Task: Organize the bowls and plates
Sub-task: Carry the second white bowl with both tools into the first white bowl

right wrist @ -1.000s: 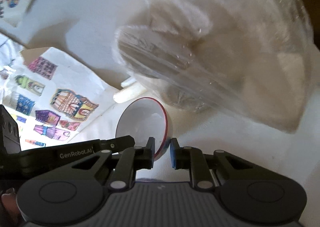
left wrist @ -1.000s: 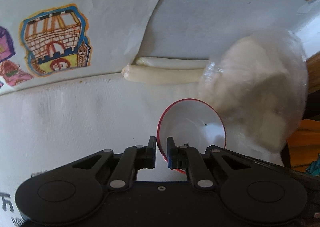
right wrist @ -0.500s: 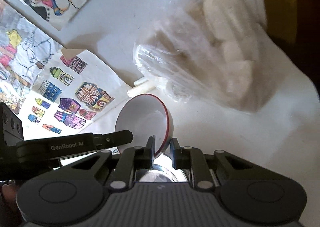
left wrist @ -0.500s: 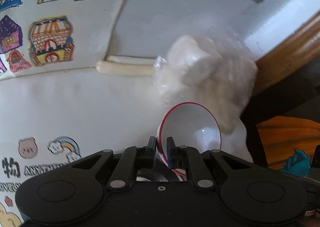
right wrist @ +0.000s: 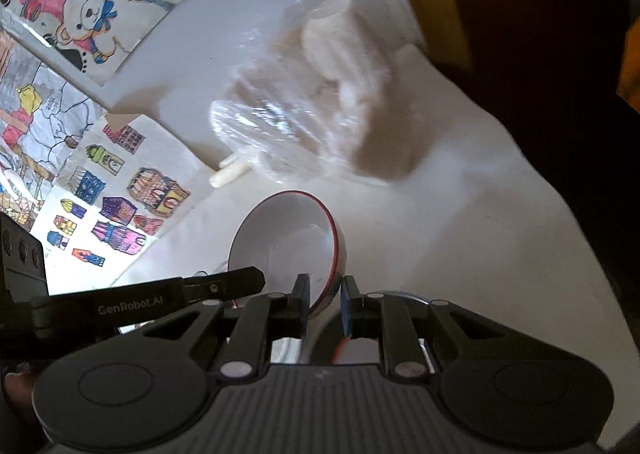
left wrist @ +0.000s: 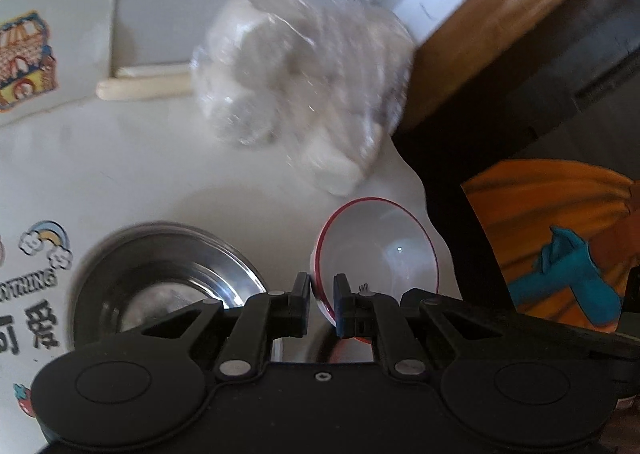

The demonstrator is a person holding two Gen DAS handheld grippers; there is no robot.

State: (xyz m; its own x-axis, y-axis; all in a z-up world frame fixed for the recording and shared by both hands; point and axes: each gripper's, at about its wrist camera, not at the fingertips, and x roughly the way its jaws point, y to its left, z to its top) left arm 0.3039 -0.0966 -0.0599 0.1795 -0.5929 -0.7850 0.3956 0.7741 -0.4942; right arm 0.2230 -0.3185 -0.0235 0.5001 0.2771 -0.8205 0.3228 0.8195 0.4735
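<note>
Between both hand-held grippers, left [left wrist: 322, 290] and right [right wrist: 325, 294], each clamped on its rim, hangs an empty red-rimmed bowl [left wrist: 376, 250]. At eight o'clock, a steel bowl [left wrist: 160, 278] (apparently empty); at twelve, a plastic bag [left wrist: 300, 94] of pale lumps on the counter [left wrist: 140, 170].

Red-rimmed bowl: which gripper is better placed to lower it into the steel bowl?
Probably the left gripper: the steel bowl lies just beside it. The right gripper clamps the red-rimmed bowl's opposite rim.

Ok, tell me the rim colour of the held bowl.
Red, on a white bowl; right wrist view shows it best.
</note>
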